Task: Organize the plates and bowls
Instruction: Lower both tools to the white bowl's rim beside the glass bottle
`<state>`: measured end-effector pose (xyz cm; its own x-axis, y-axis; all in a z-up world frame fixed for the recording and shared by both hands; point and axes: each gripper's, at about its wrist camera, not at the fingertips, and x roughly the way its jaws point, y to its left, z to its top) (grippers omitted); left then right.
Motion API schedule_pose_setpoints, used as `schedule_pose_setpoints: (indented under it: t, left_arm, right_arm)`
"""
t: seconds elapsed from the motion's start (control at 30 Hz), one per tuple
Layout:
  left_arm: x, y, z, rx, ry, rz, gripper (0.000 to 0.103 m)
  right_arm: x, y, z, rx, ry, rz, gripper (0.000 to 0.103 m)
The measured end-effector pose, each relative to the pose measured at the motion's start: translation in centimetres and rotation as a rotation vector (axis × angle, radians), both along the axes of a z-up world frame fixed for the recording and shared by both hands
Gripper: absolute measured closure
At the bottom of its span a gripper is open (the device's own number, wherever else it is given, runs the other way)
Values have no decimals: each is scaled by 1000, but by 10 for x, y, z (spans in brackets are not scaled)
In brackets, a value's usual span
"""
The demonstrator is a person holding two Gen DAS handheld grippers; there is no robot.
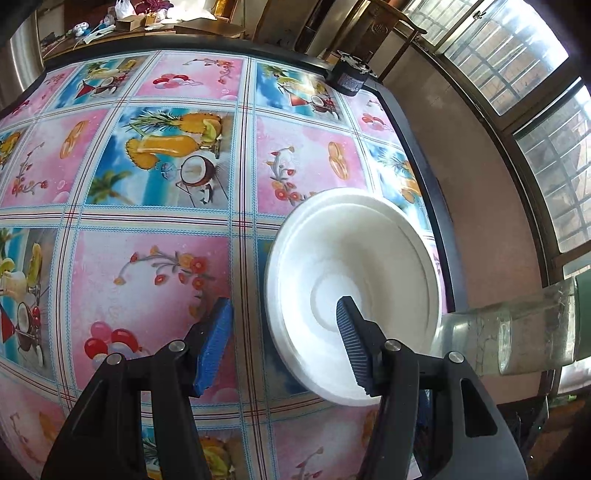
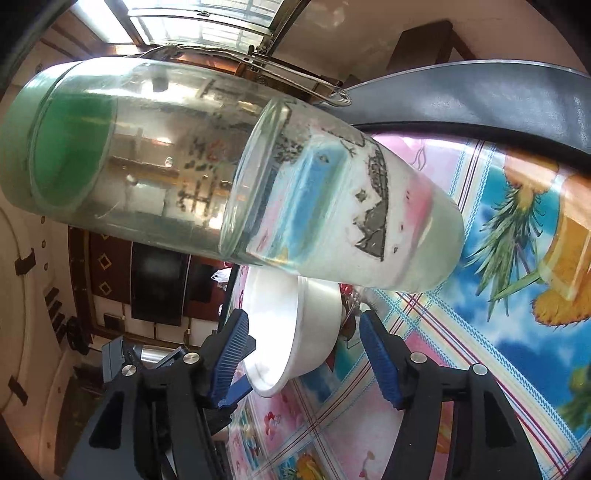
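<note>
- left gripper (image 1: 284, 325) is spread wide, one finger over the bowl's inside, gripping nothing
- right gripper (image 2: 304, 354) gapes open too, around the bowl's rim
- fruit-print tablecloth (image 1: 147, 184) underneath
- glass bottle (image 2: 229, 166) hangs above
- white bowl (image 1: 354, 291) near the table's right edge

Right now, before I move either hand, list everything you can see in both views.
bowl: one, white, near the table's window-side edge, between the left gripper's open jaws
glass jar: one, clear with green lid, beside the bowl
tablecloth: one, pink and blue fruit print, covering the table
small black box: one, far table edge
clutter: several items, mixed colours, on a far surface; too small to tell
windows: several, barred, beyond the table
left gripper: one, black with blue pads
right gripper: one, same colours, open, facing the bowl
</note>
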<state>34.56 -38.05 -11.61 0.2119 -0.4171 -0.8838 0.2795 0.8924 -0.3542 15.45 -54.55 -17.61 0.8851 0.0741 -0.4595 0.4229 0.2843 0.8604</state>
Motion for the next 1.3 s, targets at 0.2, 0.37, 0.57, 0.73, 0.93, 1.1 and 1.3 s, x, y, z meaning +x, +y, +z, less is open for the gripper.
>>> schedule_pose_setpoints:
  t: [0.2, 0.37, 0.57, 0.73, 0.93, 1.1, 1.3]
  left_arm:
    - [-4, -1, 1, -17, -12, -11, 46]
    - [-4, 3, 3, -12, -42, 1, 47]
    - [-4, 0, 0, 1, -44, -9, 47]
    - [-4, 0, 6, 6, -70, -3, 55]
    - [-4, -4, 5, 26, -79, -21, 74]
    - [-5, -3, 4, 44, -90, -23, 88]
    - [-5, 2, 6, 55, -104, -19, 93]
  right_arm:
    - [3, -2, -7, 17, 0, 0, 37]
    - [12, 3, -9, 16, 2, 30, 37]
    - [23, 7, -14, 13, 27, 46, 46]
    - [38, 9, -15, 8, 55, 60, 59]
    - [37, 3, -18, 14, 65, 48, 61]
    - [35, 4, -18, 14, 68, 44, 61]
    - [28, 2, -21, 12, 72, 46, 68]
